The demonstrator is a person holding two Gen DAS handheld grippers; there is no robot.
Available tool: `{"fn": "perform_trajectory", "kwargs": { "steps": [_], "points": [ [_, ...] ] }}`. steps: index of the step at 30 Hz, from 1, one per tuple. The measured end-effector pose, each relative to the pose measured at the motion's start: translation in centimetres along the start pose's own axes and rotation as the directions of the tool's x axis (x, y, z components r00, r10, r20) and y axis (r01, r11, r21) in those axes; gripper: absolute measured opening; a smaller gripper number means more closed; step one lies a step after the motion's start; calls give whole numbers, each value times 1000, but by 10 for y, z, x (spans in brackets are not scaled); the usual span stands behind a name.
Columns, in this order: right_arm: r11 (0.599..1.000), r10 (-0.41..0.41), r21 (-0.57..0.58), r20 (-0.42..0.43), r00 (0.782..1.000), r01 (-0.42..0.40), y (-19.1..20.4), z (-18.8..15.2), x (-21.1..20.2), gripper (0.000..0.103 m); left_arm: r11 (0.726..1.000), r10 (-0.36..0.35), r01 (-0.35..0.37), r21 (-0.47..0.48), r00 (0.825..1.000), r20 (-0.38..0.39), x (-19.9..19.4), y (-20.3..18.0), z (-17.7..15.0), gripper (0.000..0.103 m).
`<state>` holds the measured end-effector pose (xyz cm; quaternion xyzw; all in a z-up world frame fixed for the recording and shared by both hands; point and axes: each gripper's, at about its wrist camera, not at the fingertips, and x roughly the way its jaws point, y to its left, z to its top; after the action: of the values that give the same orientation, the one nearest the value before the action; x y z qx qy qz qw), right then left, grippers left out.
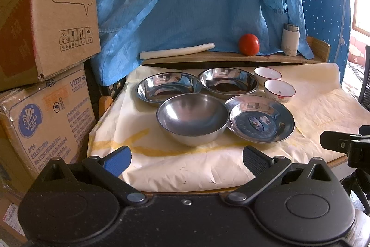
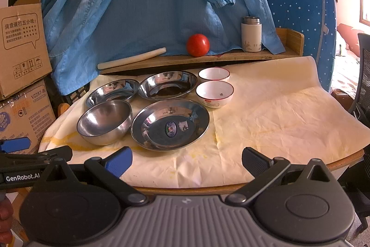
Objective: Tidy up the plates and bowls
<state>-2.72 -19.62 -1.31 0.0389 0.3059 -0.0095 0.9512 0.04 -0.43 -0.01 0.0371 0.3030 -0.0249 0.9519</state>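
Nothing sorted yet: steel plates [image 2: 170, 127] and the steel bowl [image 2: 104, 122] sit clustered left of the two white bowls [image 2: 215, 93]. Left gripper [image 1: 187, 160] and right gripper [image 2: 187, 160] hang back near the table edge, spread wide and empty, probably choosing a first pick.

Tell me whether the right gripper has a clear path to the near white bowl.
Probably yes. The right gripper is open, and the near white bowl sits ahead with only bare paper on its right side.

Steel dishes [image 2: 170, 127] before wide-spread right tool [image 2: 187, 160]
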Motion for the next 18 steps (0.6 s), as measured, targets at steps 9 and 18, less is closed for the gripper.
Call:
{"fn": "perform_trajectory", "kwargs": {
  "steps": [9, 18],
  "points": [
    [1000, 1, -3, 0, 1000, -1, 1, 0, 2, 103, 1000, 2, -2, -7, 1000, -10, 6, 0, 0, 102],
    [1000, 11, -21, -2, 1000, -11, 5, 10, 14, 103, 999, 30, -31, -25, 999, -11, 12, 7, 7, 102]
  ]
}}
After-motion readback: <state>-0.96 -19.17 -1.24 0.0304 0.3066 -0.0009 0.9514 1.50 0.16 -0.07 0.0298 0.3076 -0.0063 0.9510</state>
